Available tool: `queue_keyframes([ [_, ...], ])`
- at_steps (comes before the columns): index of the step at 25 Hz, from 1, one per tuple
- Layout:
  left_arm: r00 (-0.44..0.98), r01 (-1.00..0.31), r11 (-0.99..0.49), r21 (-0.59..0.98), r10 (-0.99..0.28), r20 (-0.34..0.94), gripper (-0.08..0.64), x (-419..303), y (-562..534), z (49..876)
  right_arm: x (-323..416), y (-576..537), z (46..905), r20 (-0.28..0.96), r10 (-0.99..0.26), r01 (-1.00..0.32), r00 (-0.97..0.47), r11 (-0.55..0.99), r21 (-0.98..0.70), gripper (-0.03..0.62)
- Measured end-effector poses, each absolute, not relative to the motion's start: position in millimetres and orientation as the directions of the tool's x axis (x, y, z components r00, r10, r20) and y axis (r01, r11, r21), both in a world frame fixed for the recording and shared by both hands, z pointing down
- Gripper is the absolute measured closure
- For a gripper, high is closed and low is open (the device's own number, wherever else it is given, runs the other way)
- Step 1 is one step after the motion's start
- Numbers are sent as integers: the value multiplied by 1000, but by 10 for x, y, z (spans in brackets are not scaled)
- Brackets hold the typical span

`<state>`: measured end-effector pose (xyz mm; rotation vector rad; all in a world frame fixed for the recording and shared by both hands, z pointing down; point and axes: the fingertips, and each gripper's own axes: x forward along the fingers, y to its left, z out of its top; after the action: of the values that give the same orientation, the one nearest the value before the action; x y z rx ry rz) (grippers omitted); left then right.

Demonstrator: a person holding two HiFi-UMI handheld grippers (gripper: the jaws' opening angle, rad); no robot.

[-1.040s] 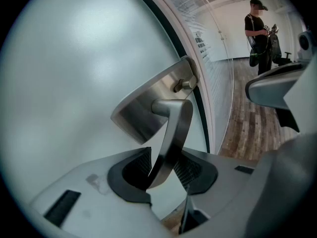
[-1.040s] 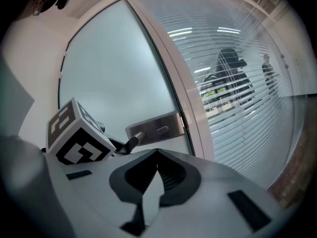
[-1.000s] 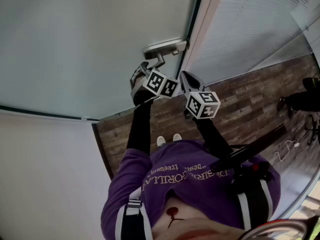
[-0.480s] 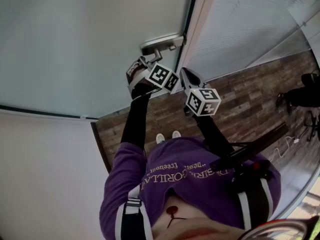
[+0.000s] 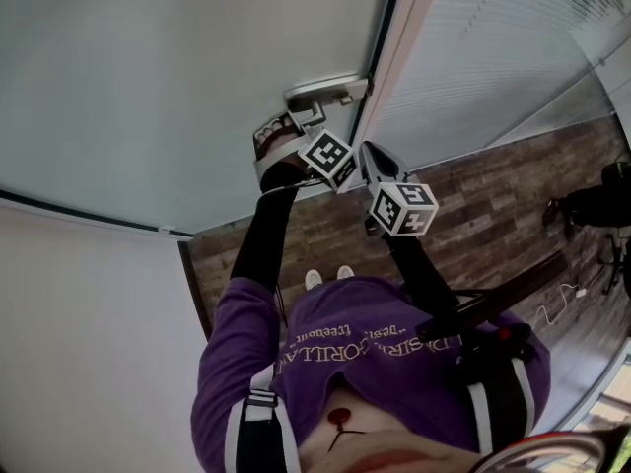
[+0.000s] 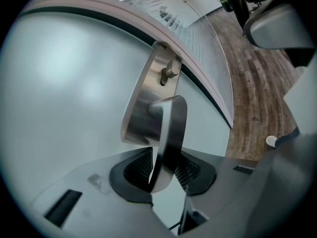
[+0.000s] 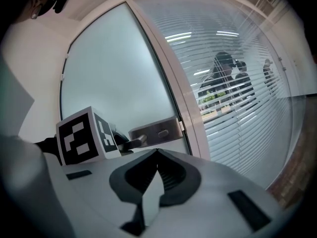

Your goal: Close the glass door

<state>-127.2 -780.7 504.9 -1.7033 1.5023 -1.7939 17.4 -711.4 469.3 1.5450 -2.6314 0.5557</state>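
The frosted glass door (image 5: 177,87) fills the upper left of the head view, its edge lying against the pale frame (image 5: 394,57). A steel plate (image 5: 325,91) near that edge carries the lever handle (image 5: 308,116). My left gripper (image 5: 296,122) reaches up to the lever. In the left gripper view the lever (image 6: 171,128) runs down between the pads of the left gripper (image 6: 163,168), whose jaws have just been closing and now press on it. My right gripper (image 5: 365,151) hangs just right of the handle, its jaws (image 7: 157,152) shut with nothing between them.
A glass wall with white blinds (image 5: 493,47) stands right of the frame; people (image 7: 225,73) show behind it. Wood-plank floor (image 5: 473,205) lies below, with a dark chair (image 5: 601,200) at the right. A plain white wall (image 5: 89,343) is at the lower left.
My left gripper has rolled about its own line, so its marker cube shows a different face, and it sits slightly higher at the lever. The right gripper has stayed put.
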Motion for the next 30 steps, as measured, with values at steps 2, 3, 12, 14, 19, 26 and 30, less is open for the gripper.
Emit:
queue_keyframes([
  [2, -287, -423, -445, -790, -761, 582, 448, -1262, -7812, 5029, 193, -7108, 4670, 207, -841, -854, -500, 439, -281, 595],
  [3, -284, -411, -442, -797, -769, 573, 448, -1259, -7815, 5015, 201, -7105, 4662, 206, -842, -854, -499, 438, -279, 595],
  [12, -133, -365, -297, -882, -921, 365, 448, -1109, -7830, 4825, 274, -7052, 4600, 198, -853, -863, -484, 427, -269, 595],
  [14, -101, -371, -287, -883, -933, 346, 448, -1083, -7779, 4839, 289, -7032, 4583, 195, -856, -866, -478, 423, -267, 595],
  [19, -108, -374, -300, -877, -926, 362, 448, -1167, -7579, 4929, 343, -7032, 4596, 198, -864, -873, -463, 406, -271, 595],
  [26, -149, -392, -251, -885, -932, 330, 448, -1275, -7370, 4862, 337, -7016, 4599, 195, -864, -871, -463, 404, -279, 595],
  [30, -166, -457, -125, -880, -961, 223, 448, -1315, -7148, 4625, 334, -7000, 4609, 197, -864, -870, -463, 402, -285, 595],
])
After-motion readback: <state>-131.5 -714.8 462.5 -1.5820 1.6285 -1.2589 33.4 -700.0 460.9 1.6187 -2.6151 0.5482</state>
